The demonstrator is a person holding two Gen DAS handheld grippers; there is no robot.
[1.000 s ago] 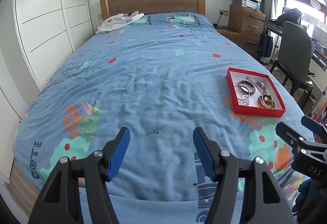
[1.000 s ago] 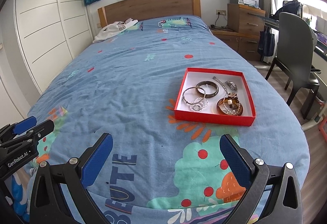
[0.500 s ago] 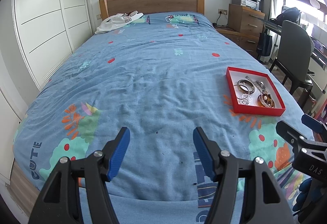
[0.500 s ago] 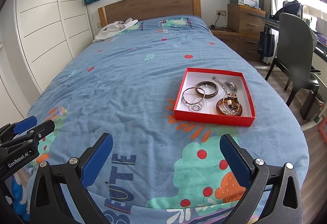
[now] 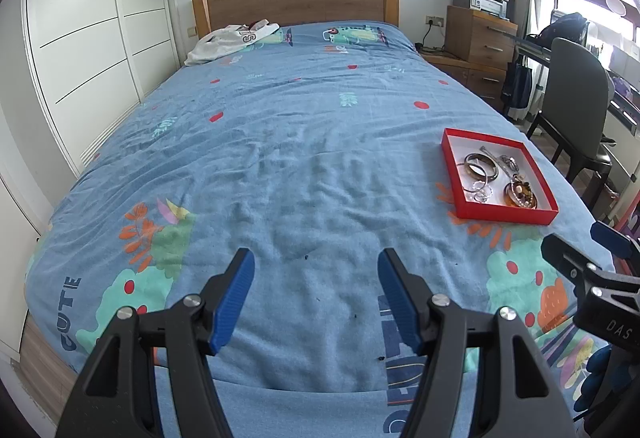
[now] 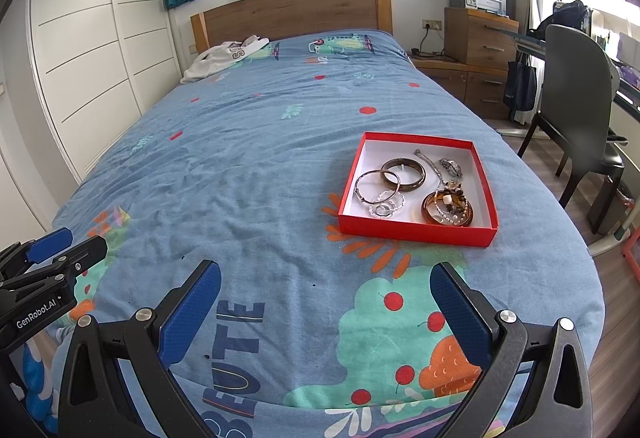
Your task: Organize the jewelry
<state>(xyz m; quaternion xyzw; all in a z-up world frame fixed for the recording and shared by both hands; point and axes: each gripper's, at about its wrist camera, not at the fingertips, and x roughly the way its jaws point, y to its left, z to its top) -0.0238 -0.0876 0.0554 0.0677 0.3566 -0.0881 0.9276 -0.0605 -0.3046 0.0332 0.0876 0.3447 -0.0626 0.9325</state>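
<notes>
A red box with a white inside lies on the blue bedspread, right of centre; it also shows in the left wrist view. In it lie a dark bangle, a thin silver bangle, clear rings, an amber bangle with beads and a silver chain. My right gripper is open and empty, above the bed's foot, short of the box. My left gripper is open and empty, left of the box.
The bed fills both views, with a white garment by the wooden headboard. White wardrobe doors stand to the left. A dark chair, a desk and wooden drawers stand to the right.
Both grippers have stayed open. The views have shifted only slightly; the box sits a touch farther off in both.
</notes>
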